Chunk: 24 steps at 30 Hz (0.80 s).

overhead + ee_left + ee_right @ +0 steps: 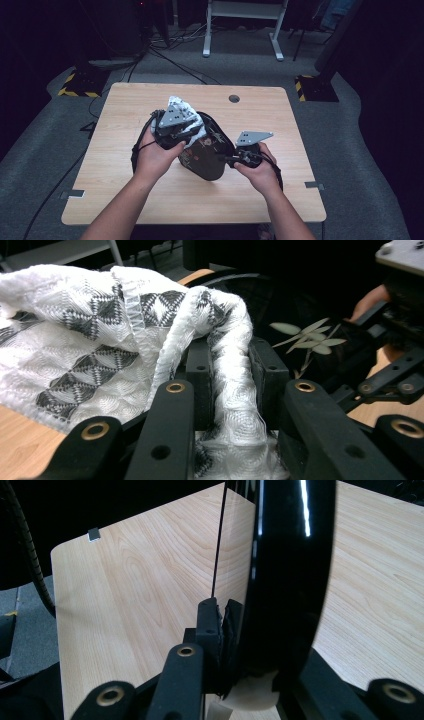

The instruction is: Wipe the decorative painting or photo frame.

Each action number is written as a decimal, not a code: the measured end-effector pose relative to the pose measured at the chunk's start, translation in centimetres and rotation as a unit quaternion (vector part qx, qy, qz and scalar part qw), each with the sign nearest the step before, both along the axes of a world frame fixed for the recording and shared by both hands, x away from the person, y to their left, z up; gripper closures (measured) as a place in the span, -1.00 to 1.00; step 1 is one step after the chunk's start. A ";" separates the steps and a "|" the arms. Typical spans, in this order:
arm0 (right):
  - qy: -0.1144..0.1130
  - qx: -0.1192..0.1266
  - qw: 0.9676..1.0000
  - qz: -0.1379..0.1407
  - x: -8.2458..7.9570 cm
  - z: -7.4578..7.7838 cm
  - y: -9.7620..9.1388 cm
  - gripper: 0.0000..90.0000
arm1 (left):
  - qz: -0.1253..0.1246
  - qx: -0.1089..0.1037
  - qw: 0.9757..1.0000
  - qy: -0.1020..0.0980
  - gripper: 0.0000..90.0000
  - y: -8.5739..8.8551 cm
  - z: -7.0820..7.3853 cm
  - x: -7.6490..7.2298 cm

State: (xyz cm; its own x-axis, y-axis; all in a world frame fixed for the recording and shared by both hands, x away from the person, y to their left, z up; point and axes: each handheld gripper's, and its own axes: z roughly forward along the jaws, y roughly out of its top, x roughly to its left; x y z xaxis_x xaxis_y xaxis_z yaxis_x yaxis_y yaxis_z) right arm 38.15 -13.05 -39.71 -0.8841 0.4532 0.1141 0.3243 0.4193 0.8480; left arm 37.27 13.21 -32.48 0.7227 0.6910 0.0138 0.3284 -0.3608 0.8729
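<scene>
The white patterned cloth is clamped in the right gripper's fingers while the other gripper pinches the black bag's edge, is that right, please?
Not quite: the white patterned cloth is clamped in the left gripper, as the left gripper view shows. The right gripper is the one pinching the black bag.

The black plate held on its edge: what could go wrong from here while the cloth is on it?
1. The black plate stands on edge on the table, pinched only at its rim by the right tool. Its glossy surface could slip out and drop.
2. The left tool clamps just a narrow fold of the white patterned cloth, so that fold could pull free.
3. Pressure from the cloth could tip the plate.
</scene>
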 end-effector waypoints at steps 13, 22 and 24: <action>0.002 -0.001 1.000 -0.002 0.0 0.0 0.0 0.75 | 0.027 0.007 0.999 0.031 0.66 1.8 -2.8 0.9; -0.001 -0.005 1.000 -0.006 0.0 0.1 0.1 0.76 | 0.017 0.005 0.999 0.032 0.66 1.2 -2.8 0.4; -0.003 -0.006 1.000 -0.006 -0.1 0.1 0.2 0.76 | 0.009 0.006 1.000 0.025 0.66 0.7 -2.4 0.2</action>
